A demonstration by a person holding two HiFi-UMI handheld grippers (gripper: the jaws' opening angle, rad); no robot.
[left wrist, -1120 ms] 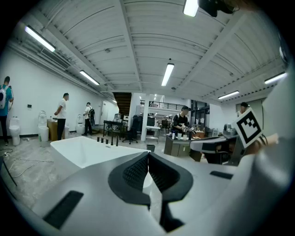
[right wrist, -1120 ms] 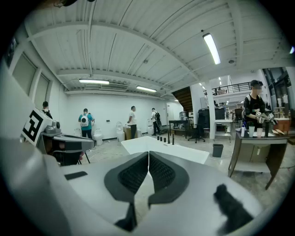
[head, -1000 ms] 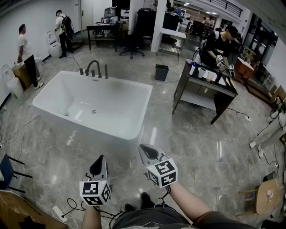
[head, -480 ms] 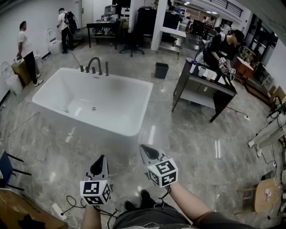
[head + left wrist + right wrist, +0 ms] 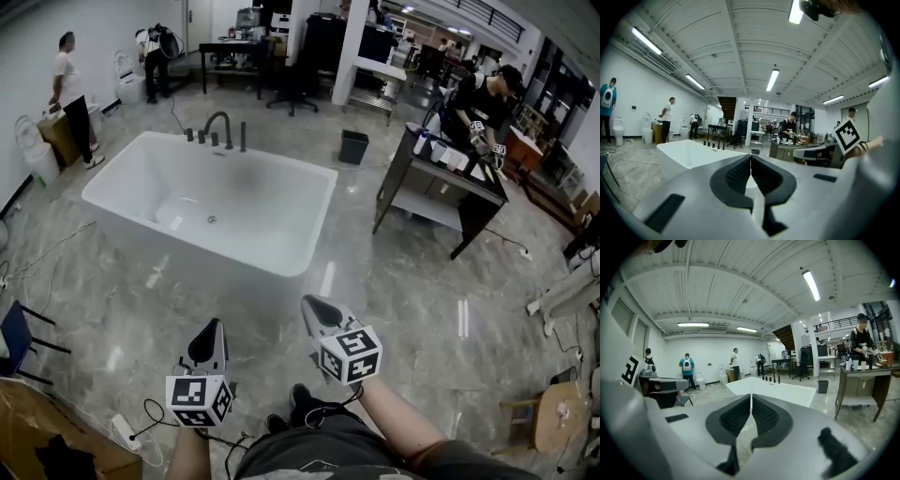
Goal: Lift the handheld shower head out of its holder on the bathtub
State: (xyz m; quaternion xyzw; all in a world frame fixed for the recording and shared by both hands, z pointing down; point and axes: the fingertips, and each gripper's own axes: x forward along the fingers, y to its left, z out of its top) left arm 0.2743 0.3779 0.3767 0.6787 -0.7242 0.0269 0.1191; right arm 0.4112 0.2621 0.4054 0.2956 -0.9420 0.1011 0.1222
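Observation:
The white freestanding bathtub [image 5: 131,202] stands on the marble floor a few steps ahead. On its far rim rises a dark curved faucet [image 5: 221,127] with short fittings; the slim upright rod [image 5: 243,137] at their right end looks like the handheld shower head in its holder. Both grippers hang low in front of the person, well short of the tub. My left gripper [image 5: 210,328] is shut and empty. My right gripper [image 5: 312,303] is shut with nothing in it. The tub [image 5: 689,152] and fittings [image 5: 715,143] lie far off in the left gripper view, and likewise the tub [image 5: 787,391] in the right gripper view.
A black work table [image 5: 448,183] with cups stands right of the tub, a person beside it. A black bin [image 5: 353,147] sits behind the tub. Two people stand by toilets at the back left. Cables [image 5: 37,262], a blue chair [image 5: 14,342] and a power strip lie at the left.
The tub has shifted right and slightly nearer in the head view as the person walks toward it. Both grippers stay shut and low, carried forward.

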